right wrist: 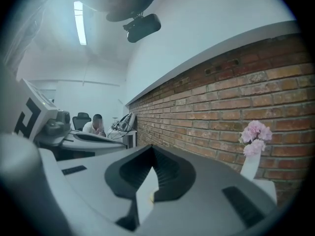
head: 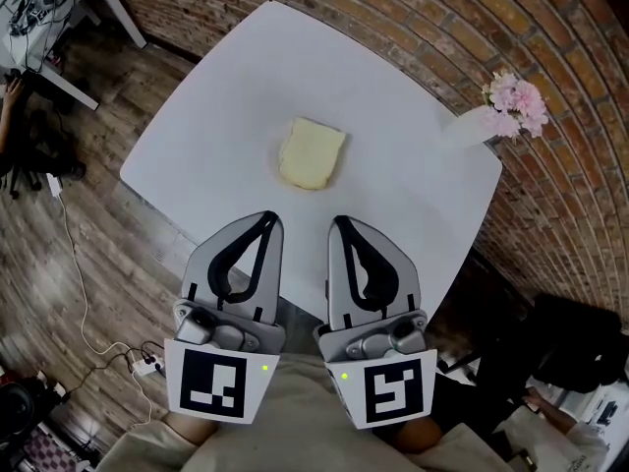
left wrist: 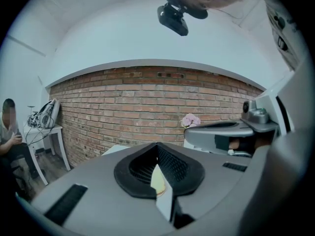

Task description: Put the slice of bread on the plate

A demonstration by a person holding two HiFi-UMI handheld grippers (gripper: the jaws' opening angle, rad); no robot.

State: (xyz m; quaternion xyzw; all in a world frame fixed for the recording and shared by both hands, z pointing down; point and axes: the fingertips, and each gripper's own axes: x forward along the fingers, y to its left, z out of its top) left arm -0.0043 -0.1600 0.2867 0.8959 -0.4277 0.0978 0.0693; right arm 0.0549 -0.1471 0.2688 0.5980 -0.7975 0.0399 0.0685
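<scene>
Clenched and empty, the left claw (head: 267, 219) and the right claw (head: 341, 224) hover side by side over the near edge of the white counter (head: 226, 96) in the head view. The slice of bread (head: 311, 153) lies flat at the counter's middle, well beyond them. I cannot tell whether a plate sits under it, white on white. A vase of pink flowers (head: 511, 101) stands at the far right.

In the left gripper view, the jaws meet tip to tip with nothing gripped.

The right gripper view shows the same.

The bread is probably light, soft and easily crushed, so a gentle pinch at one crust edge suits it.
</scene>
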